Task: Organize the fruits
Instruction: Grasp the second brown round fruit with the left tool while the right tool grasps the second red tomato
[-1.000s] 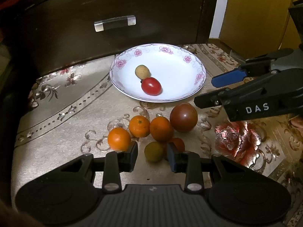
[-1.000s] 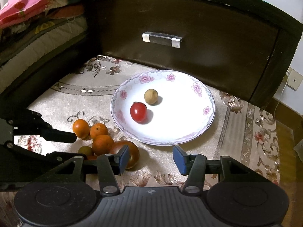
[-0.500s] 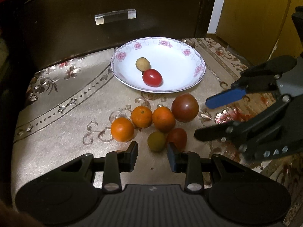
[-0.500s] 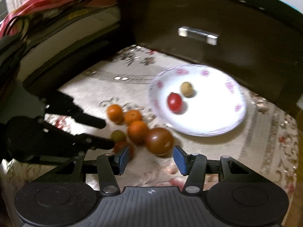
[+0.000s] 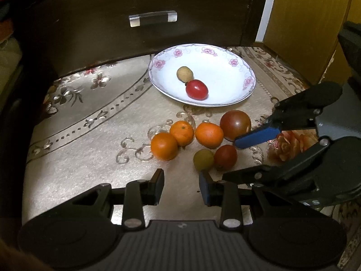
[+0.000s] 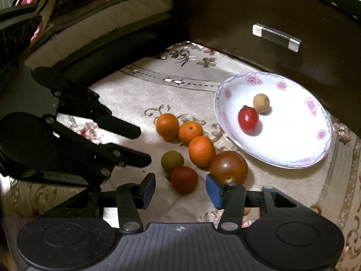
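Note:
A white flowered plate [image 5: 158, 63] [image 6: 252, 79] holds a red tomato [image 5: 196, 89] and a small tan fruit [image 5: 185, 74]. In front of it on the cloth lie three oranges [image 5: 181, 132], a large dark tomato [image 5: 235, 125] [image 6: 228, 167], a greenish fruit [image 5: 203, 159] [image 6: 172, 160] and a small dark red tomato [image 5: 225, 157] [image 6: 184, 179]. My right gripper [image 6: 180, 186] [image 5: 230, 158] straddles that small tomato. Its jaws are closing, and the blue pads are still clear of the fruit. My left gripper [image 5: 180, 181] [image 6: 143, 145] hovers open and empty just short of the greenish fruit.
A dark wooden drawer front with a clear handle [image 5: 153, 18] [image 6: 276, 36] rises right behind the plate. The floral cloth [image 5: 90, 135] covers the surface. Bedding [image 6: 101, 11] is piled to the left, and a yellow panel [image 5: 304, 22] stands to the right.
My right gripper swung from in front of the plate down and left to the loose fruit, and its jaws narrowed around the small dark red tomato. The left gripper hardly moved.

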The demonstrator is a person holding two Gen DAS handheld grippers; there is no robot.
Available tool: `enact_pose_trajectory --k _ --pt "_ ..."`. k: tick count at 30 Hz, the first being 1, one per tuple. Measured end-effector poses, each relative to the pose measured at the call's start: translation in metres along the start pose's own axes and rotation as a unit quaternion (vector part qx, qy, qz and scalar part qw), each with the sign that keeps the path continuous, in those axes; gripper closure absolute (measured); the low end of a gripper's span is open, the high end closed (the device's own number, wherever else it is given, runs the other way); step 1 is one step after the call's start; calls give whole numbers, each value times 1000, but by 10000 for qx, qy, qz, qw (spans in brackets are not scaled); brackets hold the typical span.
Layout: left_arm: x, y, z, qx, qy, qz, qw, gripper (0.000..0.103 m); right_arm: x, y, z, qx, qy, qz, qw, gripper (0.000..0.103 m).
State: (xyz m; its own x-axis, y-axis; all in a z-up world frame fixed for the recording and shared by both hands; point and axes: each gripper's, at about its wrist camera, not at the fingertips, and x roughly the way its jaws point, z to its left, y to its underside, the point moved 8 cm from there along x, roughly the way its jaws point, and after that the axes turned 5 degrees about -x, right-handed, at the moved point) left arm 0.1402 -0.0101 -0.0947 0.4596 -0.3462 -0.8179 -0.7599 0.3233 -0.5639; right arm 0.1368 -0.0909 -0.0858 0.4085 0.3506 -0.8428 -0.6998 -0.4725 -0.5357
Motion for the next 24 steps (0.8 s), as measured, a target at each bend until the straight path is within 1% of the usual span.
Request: enact_pose_trajectory --k 2,3,6,11,12,13,14,24 --pt "1 1 0 5 7 19 10000 64 6 2 -1 1 45 46 10000 63" --pt "1 1 -1 16 16 25 10000 64 8 3 -2 3 65 68 10000 67" --pt "2 1 -2 33 53 36 10000 64 13 2 -2 21 71 76 9999 69" --pt "3 2 -4 77 91 58 9999 64 20 2 -4 31 123 95 9999 70" --pt "3 2 -4 78 96 64 9999 64 20 2 -4 18 141 45 9999 70" --pt "4 2 -4 80 102 73 9999 64 21 2 -4 12 149 38 9999 73" --pt "4 2 -4 81 106 78 9999 64 21 1 -4 27 137 20 9999 74" --pt "15 -2 -16 187 202 153 9995 64 11 8 -9 132 185 167 9996 75"
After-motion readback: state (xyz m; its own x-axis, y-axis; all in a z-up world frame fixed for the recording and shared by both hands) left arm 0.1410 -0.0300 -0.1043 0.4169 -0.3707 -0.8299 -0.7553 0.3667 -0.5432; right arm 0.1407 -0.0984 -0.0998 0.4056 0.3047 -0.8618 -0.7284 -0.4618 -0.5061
